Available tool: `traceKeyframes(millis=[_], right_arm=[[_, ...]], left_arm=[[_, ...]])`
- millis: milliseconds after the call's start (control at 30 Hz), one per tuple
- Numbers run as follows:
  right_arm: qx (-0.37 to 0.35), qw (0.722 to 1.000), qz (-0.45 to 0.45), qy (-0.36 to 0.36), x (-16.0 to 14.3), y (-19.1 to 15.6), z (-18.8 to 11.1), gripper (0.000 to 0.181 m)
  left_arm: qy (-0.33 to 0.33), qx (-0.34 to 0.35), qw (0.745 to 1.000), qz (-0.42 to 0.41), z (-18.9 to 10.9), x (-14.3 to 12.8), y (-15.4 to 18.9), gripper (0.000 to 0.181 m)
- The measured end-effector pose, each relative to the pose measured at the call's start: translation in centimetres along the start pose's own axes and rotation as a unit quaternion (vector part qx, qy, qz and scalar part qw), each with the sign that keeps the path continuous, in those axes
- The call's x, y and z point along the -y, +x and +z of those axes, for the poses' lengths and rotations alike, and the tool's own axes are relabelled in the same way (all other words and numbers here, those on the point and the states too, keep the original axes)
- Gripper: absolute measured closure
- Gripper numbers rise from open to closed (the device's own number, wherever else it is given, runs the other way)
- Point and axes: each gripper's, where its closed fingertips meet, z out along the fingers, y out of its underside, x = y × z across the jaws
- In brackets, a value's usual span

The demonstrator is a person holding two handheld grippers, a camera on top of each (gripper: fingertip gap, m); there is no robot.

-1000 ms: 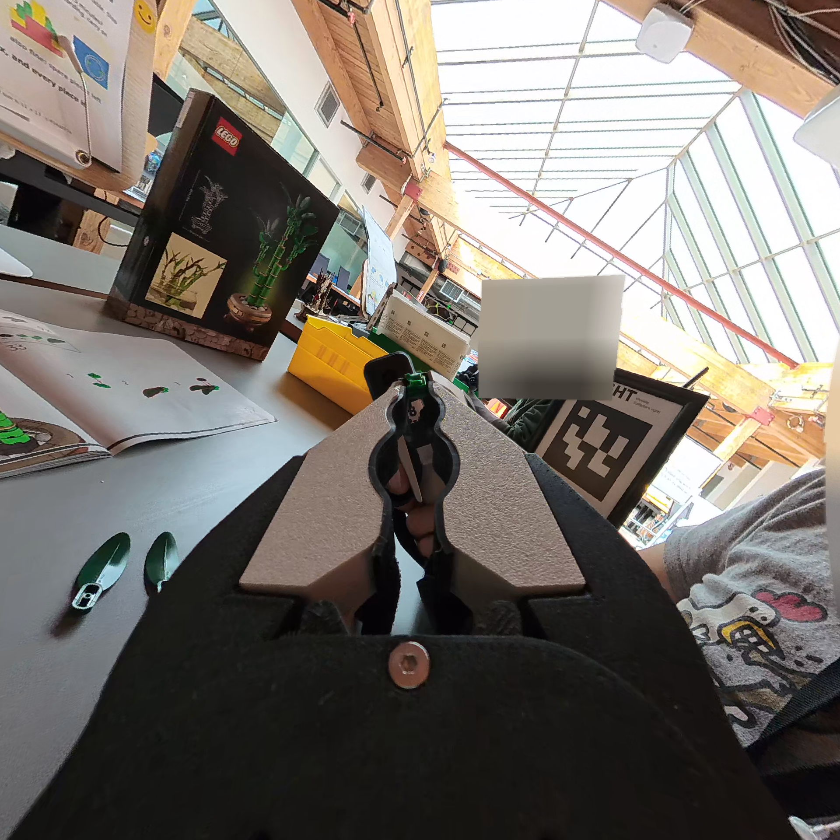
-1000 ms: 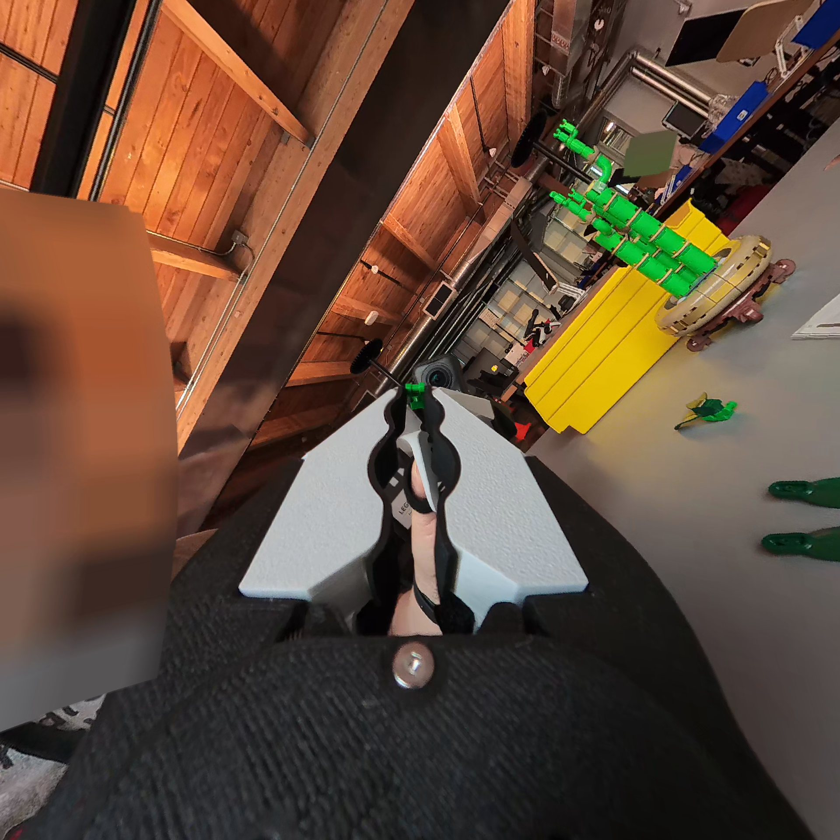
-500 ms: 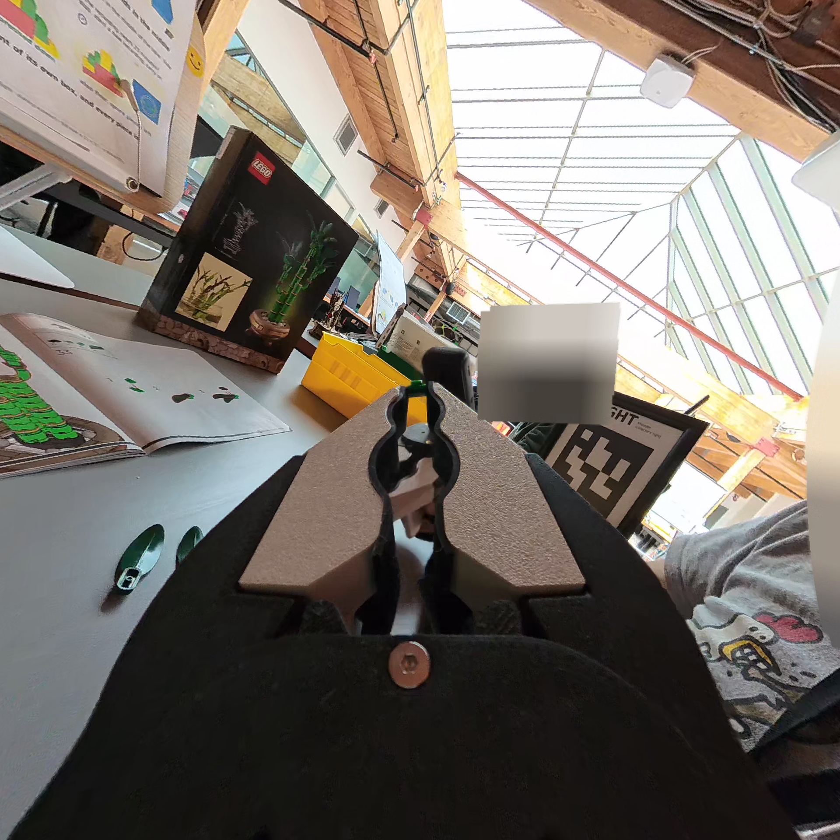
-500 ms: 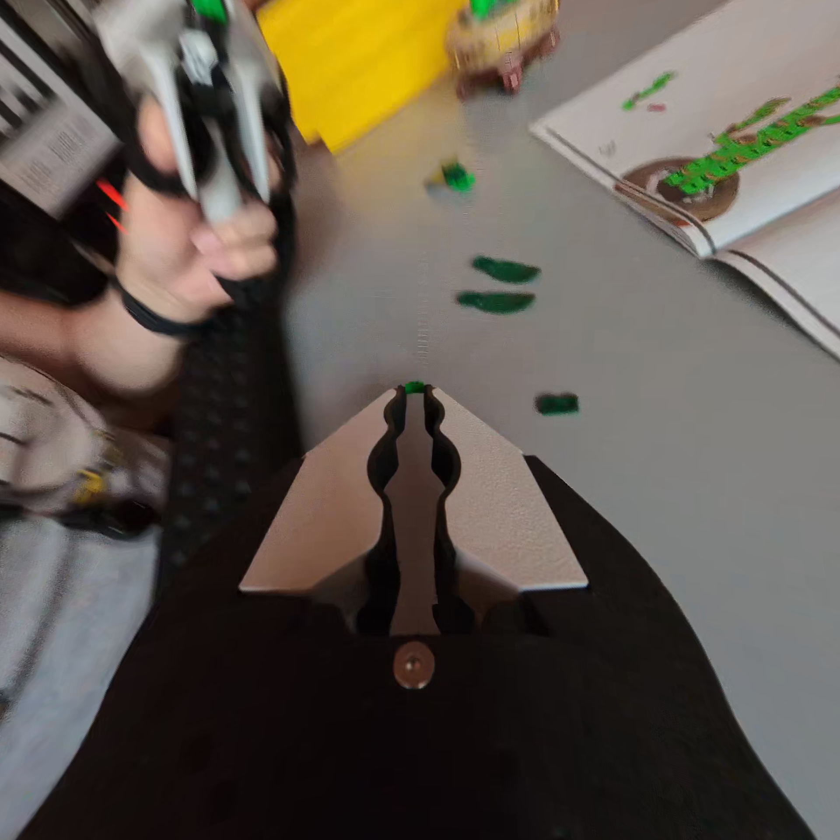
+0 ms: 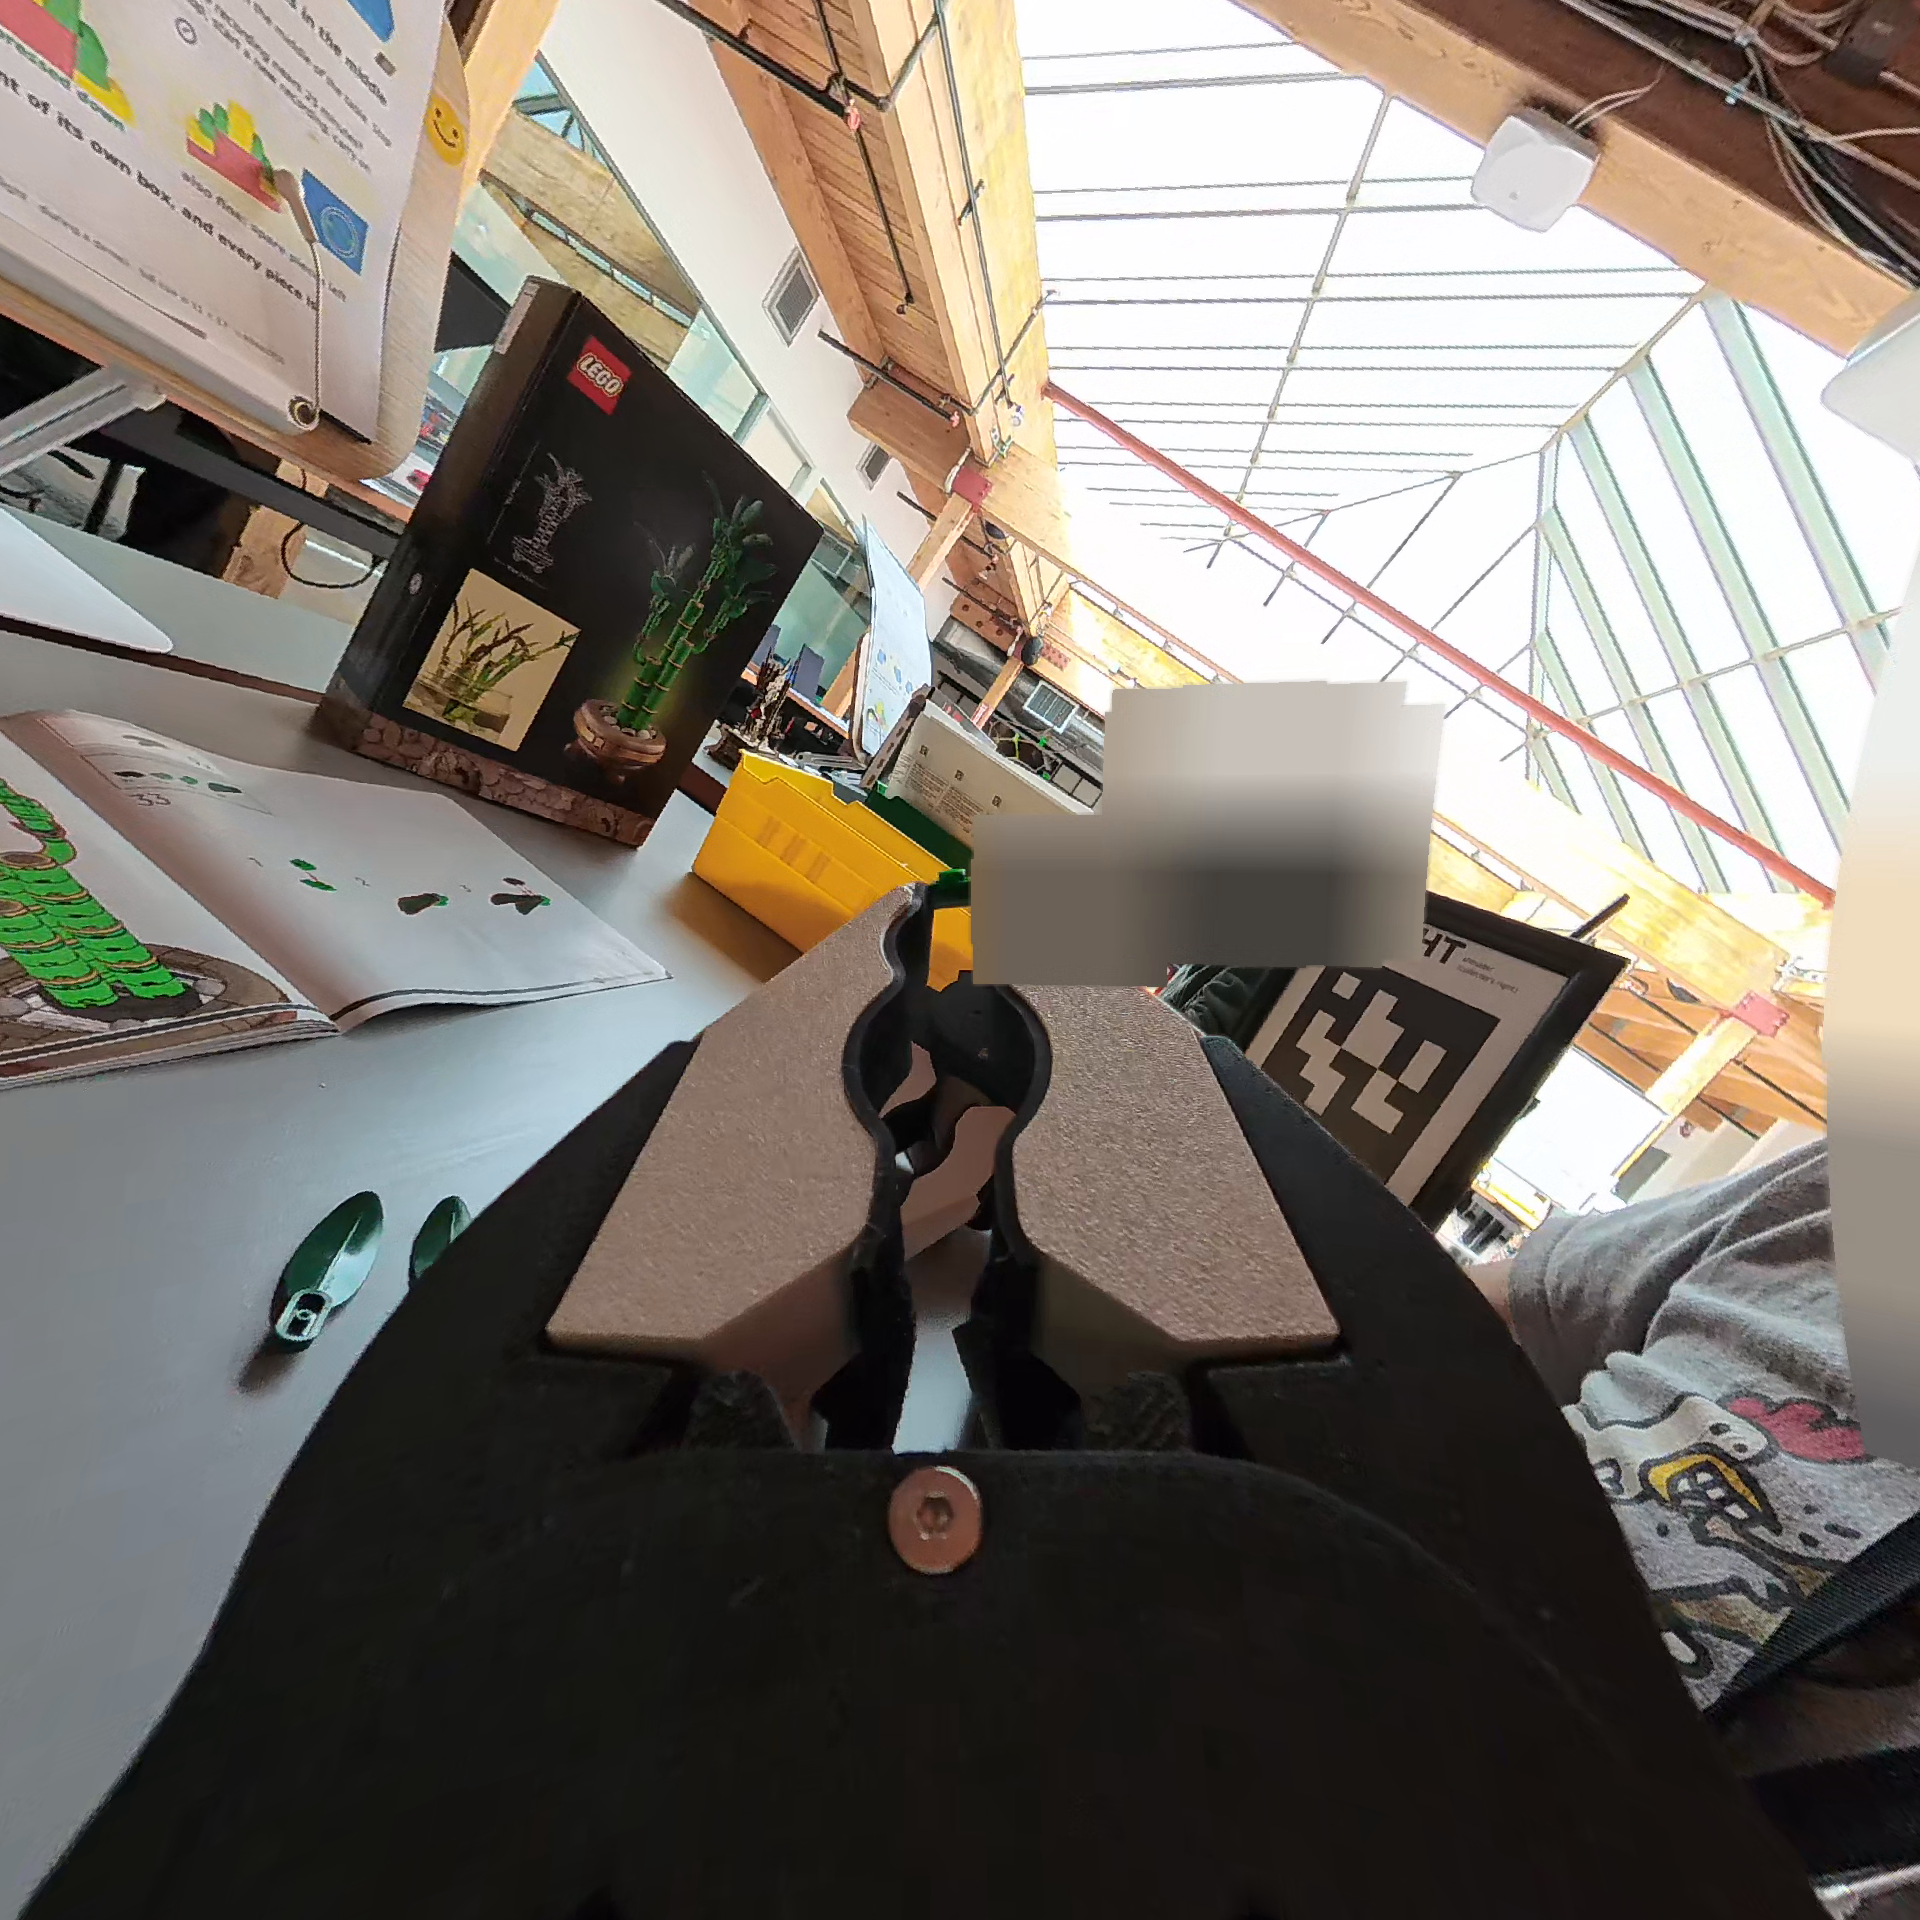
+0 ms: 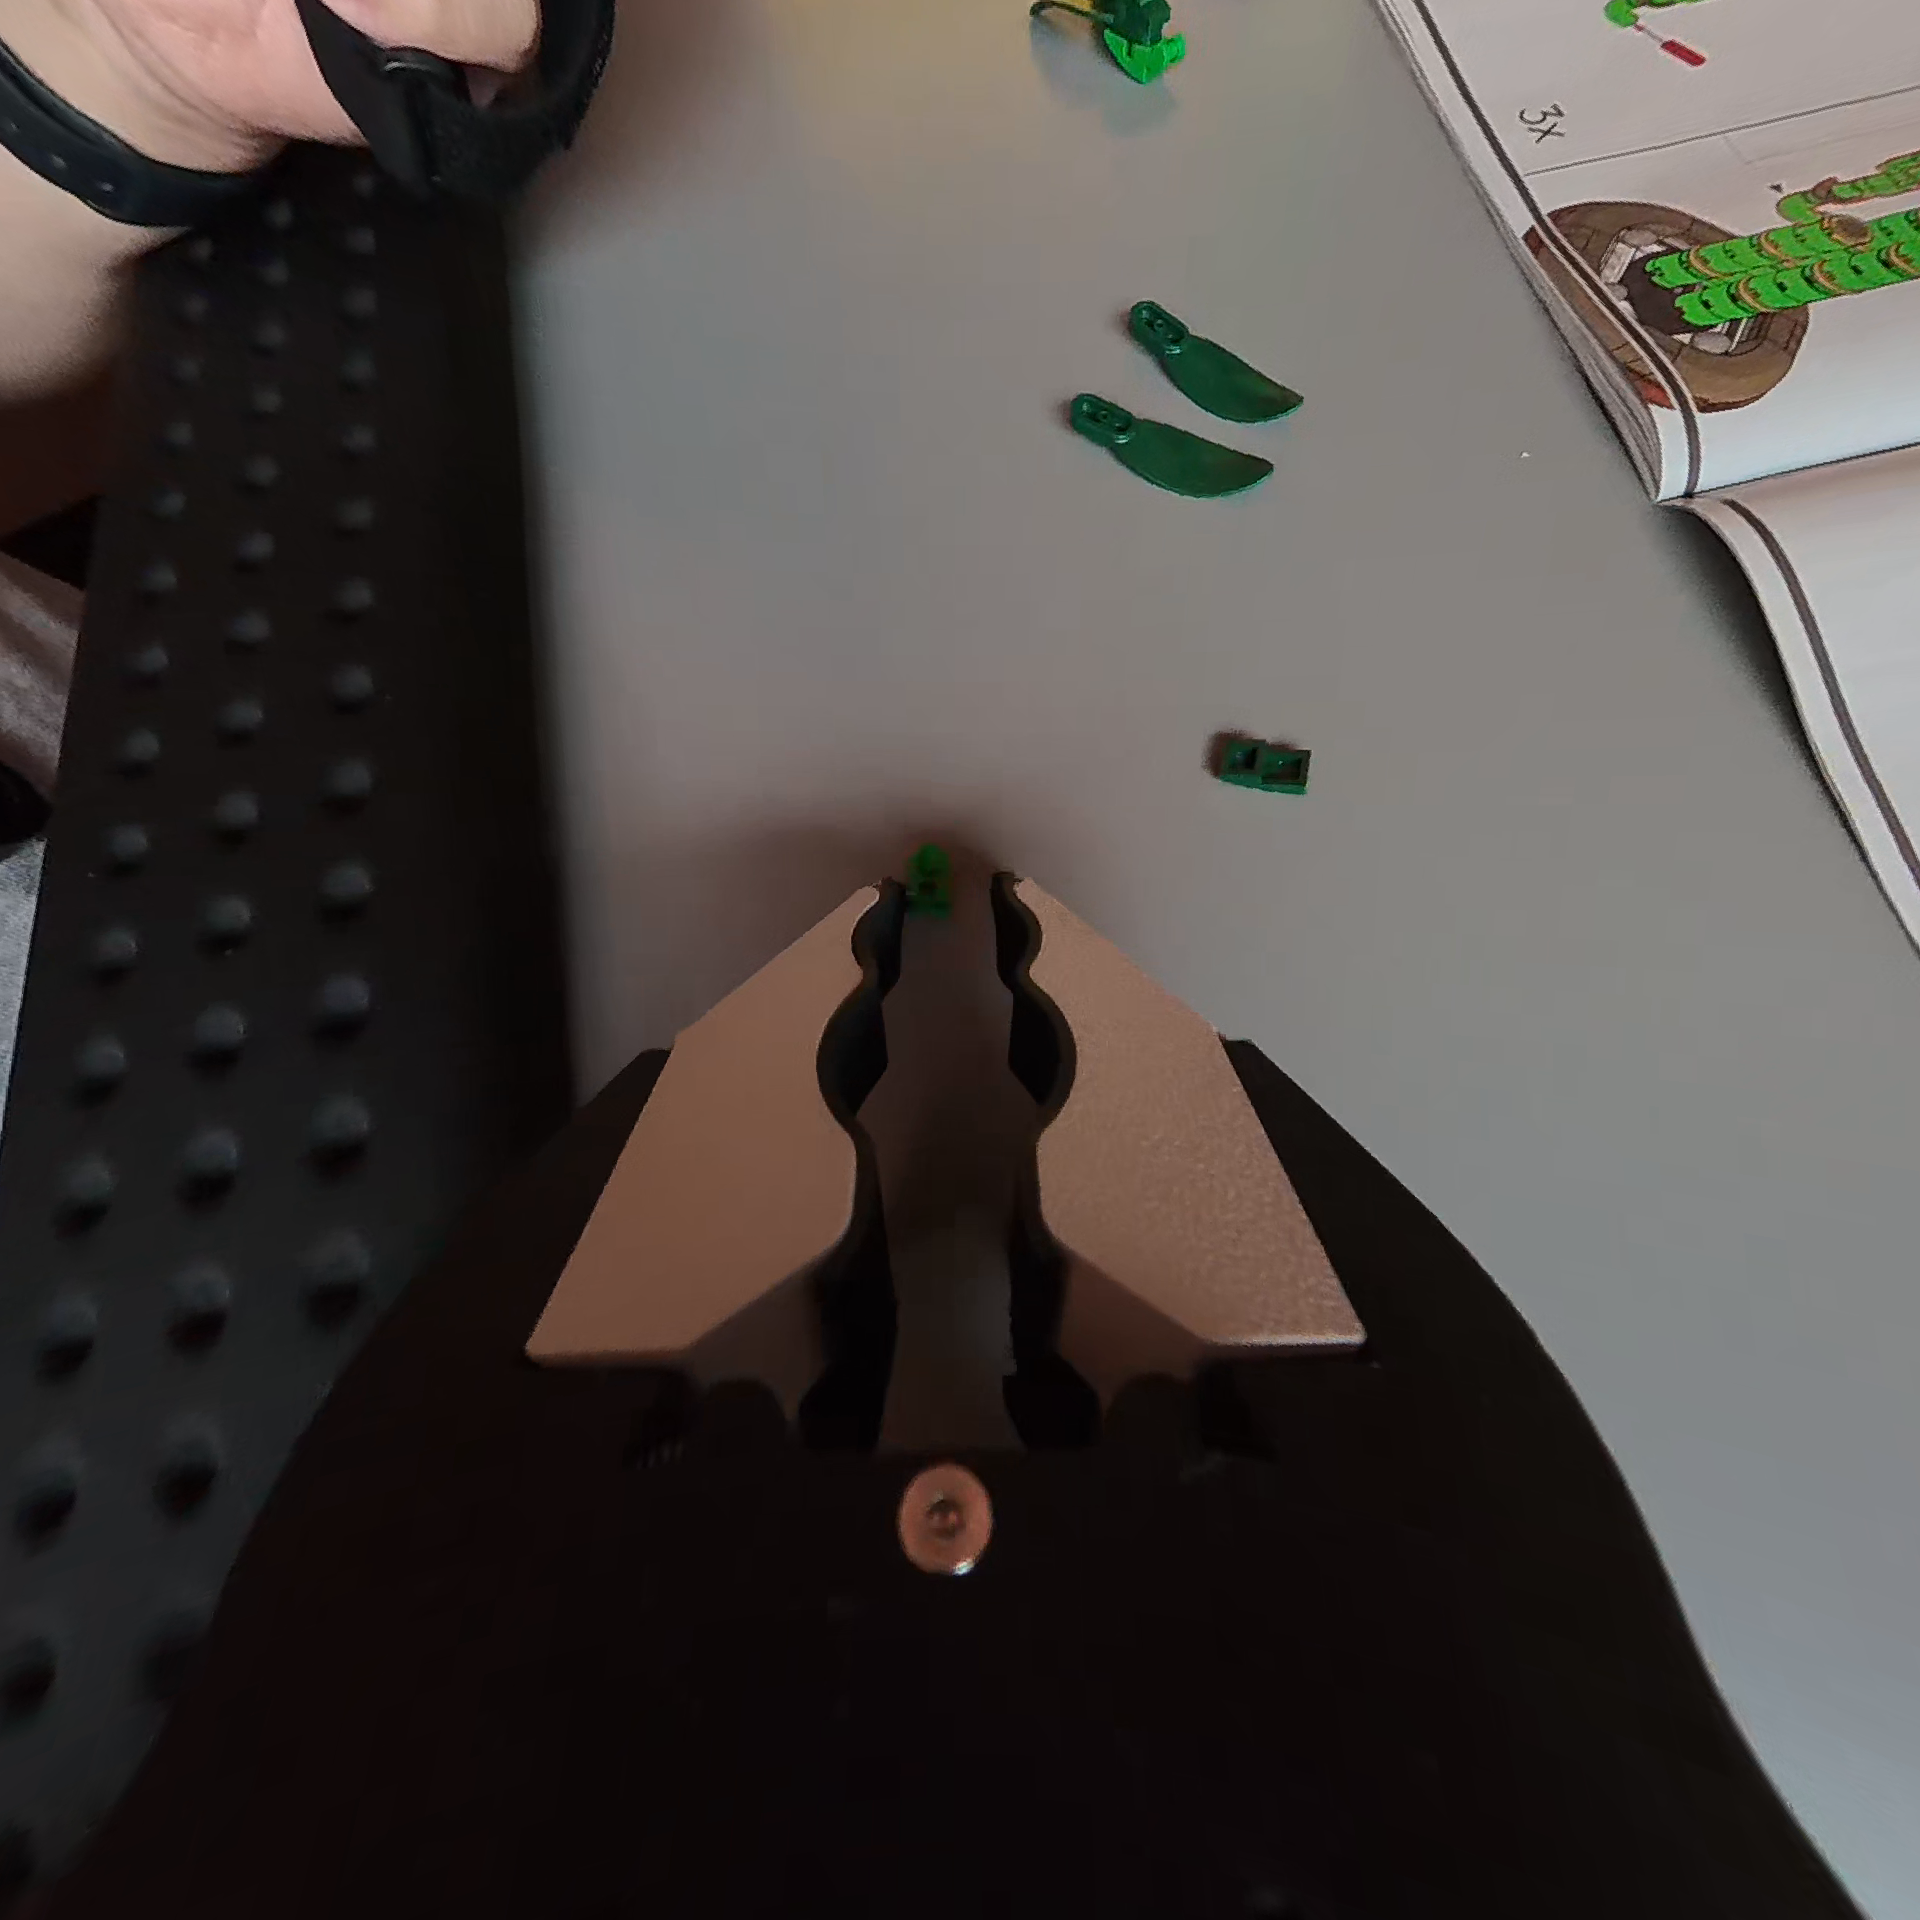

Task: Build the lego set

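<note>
My left gripper (image 5: 951, 914) is raised above the grey table (image 5: 208, 1195), tilted upward, and shut on a small dark green piece (image 5: 948, 883) at its tips. A mosaic patch hides its right fingertip. My right gripper (image 6: 945, 894) points down at the table (image 6: 779, 571) with its jaws apart. A small green piece (image 6: 928, 881) sits by its left fingertip. Two dark green leaf pieces (image 6: 1216, 369) (image 6: 1174, 452) and a small dark green plate (image 6: 1262, 764) lie ahead to the right. The leaves also show in the left wrist view (image 5: 327, 1262).
An open instruction booklet (image 6: 1714, 260) lies at the right and also shows in the left wrist view (image 5: 312, 935). A small bright green assembly (image 6: 1138, 42) lies far ahead. A hand (image 6: 260, 73) and a black studded strap (image 6: 260, 727) fill the left. The set's box (image 5: 582, 582) and a yellow bin (image 5: 810, 862) stand behind. My hands' fingertips stand some 20 cm from each other. My right gripper is the nearer one to the small dark green plate (image 6: 1262, 764): about 5 cm, against 20 cm.
My right gripper has swung away from the left gripper, down to the table, and opened; the green piece it held now sits by its left fingertip. The left gripper stays shut and has turned slightly.
</note>
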Motion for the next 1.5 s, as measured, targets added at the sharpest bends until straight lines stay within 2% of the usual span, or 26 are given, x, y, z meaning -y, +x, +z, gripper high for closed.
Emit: traceKeyframes(millis=[300, 600, 767, 867, 1033, 1133, 1200, 1333, 1400, 1500], right_arm=[[0.003, 1.0, -0.017, -0.002, -0.3, -0.6, -0.2, 0.164], [0.018, 1.0, -0.015, -0.003, -0.3, -0.4, -0.1, 0.173], [0.004, 1.0, -0.022, -0.005, -0.2, -0.3, -0.2, 0.174], [-0.018, 0.998, -0.006, 0.053, 1.7, 0.6, -1.9, 0.175], [-0.064, 0.977, 0.038, 0.198, 8.2, 4.5, -8.8, 0.175], [-0.11, 0.964, 0.03, 0.24, 11.7, 7.2, -12.7, 0.175], [-0.12, 0.958, 0.031, 0.26, 13.4, 8.6, -14.2, 0.175], [-0.105, 0.944, 0.059, 0.308, 14.5, 10.3, -14.5, 0.175], [-0.109, 0.935, 0.047, 0.335, 13.8, 10.4, -13.8, 0.175], [-0.072, 0.945, 0.026, 0.317, 12.3, 9.0, -11.8, 0.175]], left_arm=[[-0.005, -0.002, 1.0, -0.007, 0.0, -0.3, -0.1, 0.176], [-0.023, -0.001, 1.0, -0.009, 0.3, -0.9, -0.3, 0.176], [-0.067, -0.02, 0.997, -0.029, 0.8, -2.2, -0.1, 0.176], [-0.091, -0.013, 0.996, -0.014, 1.0, -2.5, -0.3, 0.176], [-0.142, -0.028, 0.989, 0.011, 2.6, -1.3, 0.0, 0.175], [-0.178, -0.046, 0.982, 0.052, 4.5, -0.2, 1.0, 0.175], [-0.2, -0.061, 0.974, 0.093, 6.0, 0.1, 1.6, 0.175], [-0.226, -0.057, 0.955, 0.182, 7.6, -0.7, -0.4, 0.175], [-0.212, -0.081, 0.955, 0.191, 7.3, -1.6, -1.1, 0.175], [-0.182, -0.11, 0.959, 0.185, 6.1, -2.9, -1.8, 0.175]])
